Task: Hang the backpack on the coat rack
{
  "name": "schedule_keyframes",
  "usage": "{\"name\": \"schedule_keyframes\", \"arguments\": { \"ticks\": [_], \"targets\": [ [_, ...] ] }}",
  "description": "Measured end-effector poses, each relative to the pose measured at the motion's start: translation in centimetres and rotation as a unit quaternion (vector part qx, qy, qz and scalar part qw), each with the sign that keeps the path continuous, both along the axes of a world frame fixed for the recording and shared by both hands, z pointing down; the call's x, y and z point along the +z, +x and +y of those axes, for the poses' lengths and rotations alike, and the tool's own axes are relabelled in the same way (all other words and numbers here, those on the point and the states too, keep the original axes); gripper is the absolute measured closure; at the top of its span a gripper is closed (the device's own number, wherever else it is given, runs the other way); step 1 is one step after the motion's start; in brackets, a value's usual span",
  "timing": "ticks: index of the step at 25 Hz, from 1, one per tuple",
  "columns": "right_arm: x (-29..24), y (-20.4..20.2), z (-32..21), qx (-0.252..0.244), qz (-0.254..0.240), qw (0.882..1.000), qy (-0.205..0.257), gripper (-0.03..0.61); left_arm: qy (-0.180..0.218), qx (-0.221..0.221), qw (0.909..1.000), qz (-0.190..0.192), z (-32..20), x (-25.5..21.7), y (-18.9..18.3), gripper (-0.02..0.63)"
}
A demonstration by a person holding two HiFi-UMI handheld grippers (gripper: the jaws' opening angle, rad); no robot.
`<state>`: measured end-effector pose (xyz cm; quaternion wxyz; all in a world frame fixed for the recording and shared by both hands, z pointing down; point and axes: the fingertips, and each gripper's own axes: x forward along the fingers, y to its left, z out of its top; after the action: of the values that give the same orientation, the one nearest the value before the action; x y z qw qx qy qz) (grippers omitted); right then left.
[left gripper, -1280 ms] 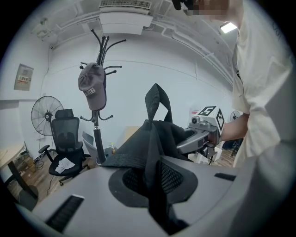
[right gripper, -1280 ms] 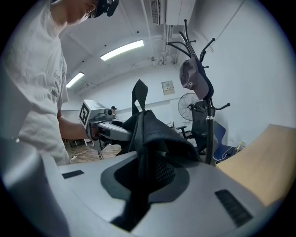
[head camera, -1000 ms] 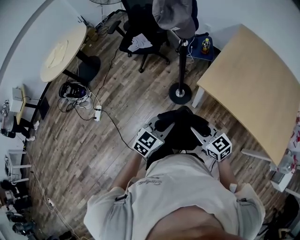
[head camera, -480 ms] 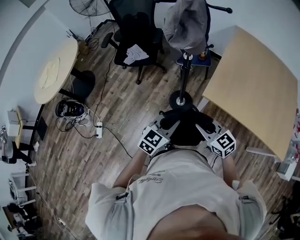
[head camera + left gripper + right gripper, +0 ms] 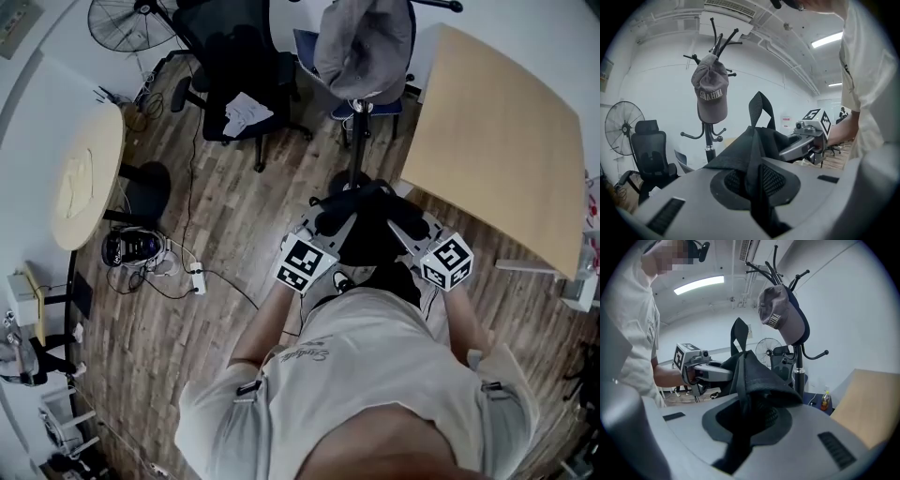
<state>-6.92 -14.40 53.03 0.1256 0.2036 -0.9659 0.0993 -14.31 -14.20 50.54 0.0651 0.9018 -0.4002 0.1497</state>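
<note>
holding the backpack (image 5: 370,239) between them, both grippers are clamped on its black fabric. the left gripper (image 5: 330,225) pinches a fold of cloth that runs down into the slot between its jaws, as the left gripper view shows. the right gripper (image 5: 398,225) bites a fold on the other side in the same way. the bag hangs in the air in front of the person's shirt (image 5: 366,375), above the wood floor (image 5: 216,234), with its lower part drooping under the grippers. its top loop (image 5: 759,108) stands upright above the bunched cloth.

the coat rack (image 5: 356,141) stands just beyond the bag in the head view, its round base partly hidden behind the bag's top edge. a grey cap (image 5: 366,47) hangs on the upper part of the rack, covering several hooks. in both gripper views the bare prongs stick out above the cap, and lower curved hooks show beside the pole. the bag touches no hook.

a pale desk (image 5: 497,131) lies to the right of the rack, and a black chair (image 5: 234,84) with papers on its seat stands to the left. a fan (image 5: 131,19) stands behind the chair. a round table (image 5: 84,178) sits well apart at the left edge.
</note>
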Motion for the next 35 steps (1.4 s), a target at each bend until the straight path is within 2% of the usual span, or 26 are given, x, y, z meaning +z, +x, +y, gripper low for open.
{"name": "schedule_keyframes", "arguments": {
  "ticks": [5,17,29,35],
  "targets": [
    [1.3,-1.1,-1.9,-0.002,0.000,1.000,0.000,0.549,-0.006,-0.005,1.0000,0.000,-2.3,1.1,-1.1,0.570],
    [4.9,-2.1,-7.9,-0.024,-0.014,0.999,-0.025,0.549,-0.071,-0.039,0.9967,-0.007,-7.7,4.8,-2.2,0.569],
    [8.3,-2.7,-13.9,-0.061,-0.005,0.997,-0.053,0.549,-0.091,-0.042,0.9946,-0.026,-13.5,8.2,-3.1,0.569],
    [9.7,-2.8,-16.2,-0.080,0.007,0.995,-0.065,0.548,-0.102,-0.057,0.9928,-0.027,-15.8,9.6,-3.3,0.569]
  ]
}}
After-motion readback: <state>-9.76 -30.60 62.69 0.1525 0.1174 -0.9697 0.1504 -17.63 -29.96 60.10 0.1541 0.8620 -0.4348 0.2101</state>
